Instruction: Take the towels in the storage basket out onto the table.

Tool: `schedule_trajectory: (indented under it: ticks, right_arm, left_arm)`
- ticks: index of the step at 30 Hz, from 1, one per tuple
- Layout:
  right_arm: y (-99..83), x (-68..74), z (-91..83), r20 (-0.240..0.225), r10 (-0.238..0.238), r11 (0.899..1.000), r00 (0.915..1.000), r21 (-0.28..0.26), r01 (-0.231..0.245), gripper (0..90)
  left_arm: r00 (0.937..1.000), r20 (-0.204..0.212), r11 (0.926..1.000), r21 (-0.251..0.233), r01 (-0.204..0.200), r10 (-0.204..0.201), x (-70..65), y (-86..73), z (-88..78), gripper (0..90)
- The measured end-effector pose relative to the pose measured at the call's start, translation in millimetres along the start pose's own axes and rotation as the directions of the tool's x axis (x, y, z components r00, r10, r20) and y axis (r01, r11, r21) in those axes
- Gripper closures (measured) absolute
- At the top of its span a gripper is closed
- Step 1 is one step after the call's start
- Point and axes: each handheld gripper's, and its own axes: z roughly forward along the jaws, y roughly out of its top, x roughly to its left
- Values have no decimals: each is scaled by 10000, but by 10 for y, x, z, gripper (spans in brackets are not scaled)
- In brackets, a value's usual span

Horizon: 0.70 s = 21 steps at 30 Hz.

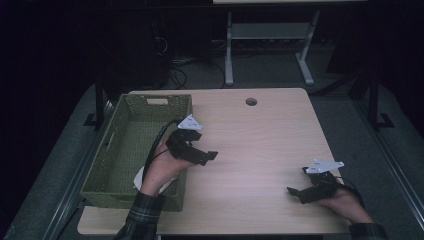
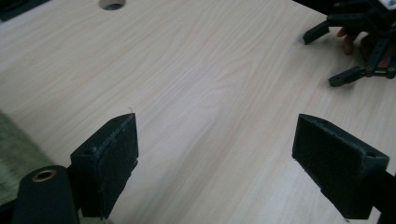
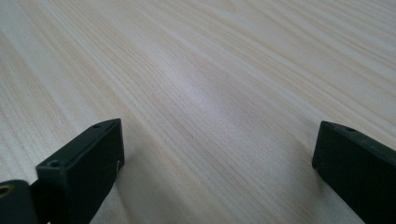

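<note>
Left gripper (image 1: pixel 200 150) over the right rim of the green basket (image 1: pixel 120 150), white item (image 1: pixel 140 177) under the wrist. Right gripper (image 1: pixel 300 192) low at the table's (image 1: pixel 260 135) near-right. Both hold nothing.

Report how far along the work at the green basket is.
Done, apparently: a white item lies in the green basket, half hidden by the left hand. In hand: nothing; the left gripper beside the basket and the right gripper near the table's front edge both stand open. Left: no loose item lies on the tabletop.
</note>
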Motion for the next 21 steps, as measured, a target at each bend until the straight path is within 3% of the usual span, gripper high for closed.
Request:
schedule_trajectory:
  ticks: [4,11,21]
  right_arm:
    - [3,-2,4,6,-25,10000,10000,-13,25,17]
    - [3,-1,5,0,-15,10000,10000,-19,15,17]
    - [3,-1,5,-1,-15,10000,10000,-19,15,18]
  left_arm:
    - [10000,-53,9998,-180,66,-67,38,-30,-97,138]
    - [9993,-352,9999,-20,104,-105,96,-87,-165,138]
    - [9955,-797,9986,-147,508,-518,231,-199,-342,142]
